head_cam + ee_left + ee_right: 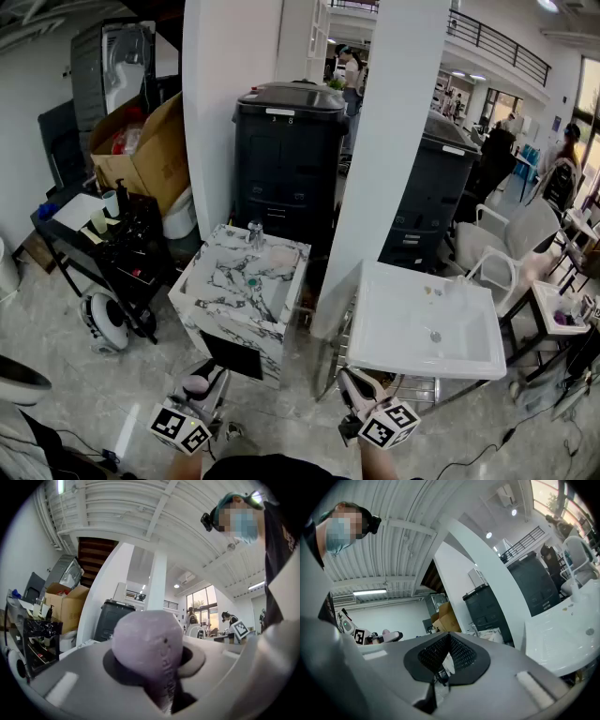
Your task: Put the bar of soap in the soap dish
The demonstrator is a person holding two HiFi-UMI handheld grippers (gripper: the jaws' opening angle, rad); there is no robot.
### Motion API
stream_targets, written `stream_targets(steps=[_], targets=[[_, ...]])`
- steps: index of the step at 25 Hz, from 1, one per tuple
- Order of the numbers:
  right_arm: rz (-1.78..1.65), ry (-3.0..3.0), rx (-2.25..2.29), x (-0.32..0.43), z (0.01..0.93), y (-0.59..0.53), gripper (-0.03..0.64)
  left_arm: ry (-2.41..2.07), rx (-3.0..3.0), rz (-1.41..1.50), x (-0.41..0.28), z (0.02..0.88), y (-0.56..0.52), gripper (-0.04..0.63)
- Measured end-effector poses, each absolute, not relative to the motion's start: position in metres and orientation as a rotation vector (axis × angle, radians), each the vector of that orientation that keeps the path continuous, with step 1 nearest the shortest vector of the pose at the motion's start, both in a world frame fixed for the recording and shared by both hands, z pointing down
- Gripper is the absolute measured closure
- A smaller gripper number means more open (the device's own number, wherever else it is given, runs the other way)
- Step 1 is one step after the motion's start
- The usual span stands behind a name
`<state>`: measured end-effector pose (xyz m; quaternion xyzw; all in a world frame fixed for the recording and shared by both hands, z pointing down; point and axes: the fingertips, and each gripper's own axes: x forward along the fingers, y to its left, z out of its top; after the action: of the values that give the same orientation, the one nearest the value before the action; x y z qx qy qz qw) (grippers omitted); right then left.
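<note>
Soap [147, 648], a pale mauve bar, stands clamped between the jaws of the left claw [201, 382], low at the person's 7 o'clock. The right claw [349, 384], at 5 o'clock, has its jaws together with nothing between them. Both hang over the grey tiled floor [103, 394].

Just ahead of the left claw, at 11 o'clock, is a marble-patterned washstand [211, 300] with a sunken basin. A small tap [254, 231] stands at its far edge, and near the tap lies a pinkish thing [281, 257], too small to tell what. At 1 o'clock, near the right claw, a white sink [469, 352] rests on a metal frame.

A white pillar [389, 141] rises between washstand and sink. A tall black unit [286, 150] stands behind the washstand and a second black unit [431, 202] behind the sink. At 10 o'clock a cluttered black trolley [122, 248] stands in front of an open cardboard box [155, 150]. At 2 o'clock there is a white chair [511, 239]. People stand far back at 12 and 2 o'clock.
</note>
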<state>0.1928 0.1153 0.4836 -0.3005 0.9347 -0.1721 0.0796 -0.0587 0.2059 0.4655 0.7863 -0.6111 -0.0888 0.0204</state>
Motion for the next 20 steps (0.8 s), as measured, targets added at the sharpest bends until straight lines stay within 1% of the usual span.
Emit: stream_targets(steps=[9,20], targets=[[-0.537,2.771,-0.918,0.173,0.486,0.096,0.617,-1.842,2.430,-0.273,-0.073,0.475,0.172,0.420],[-0.513,2.736,-0.931,0.113,0.476,0.032,0.617,-1.675,2.517,-0.248,-0.124,0.491,0.074,0.420]])
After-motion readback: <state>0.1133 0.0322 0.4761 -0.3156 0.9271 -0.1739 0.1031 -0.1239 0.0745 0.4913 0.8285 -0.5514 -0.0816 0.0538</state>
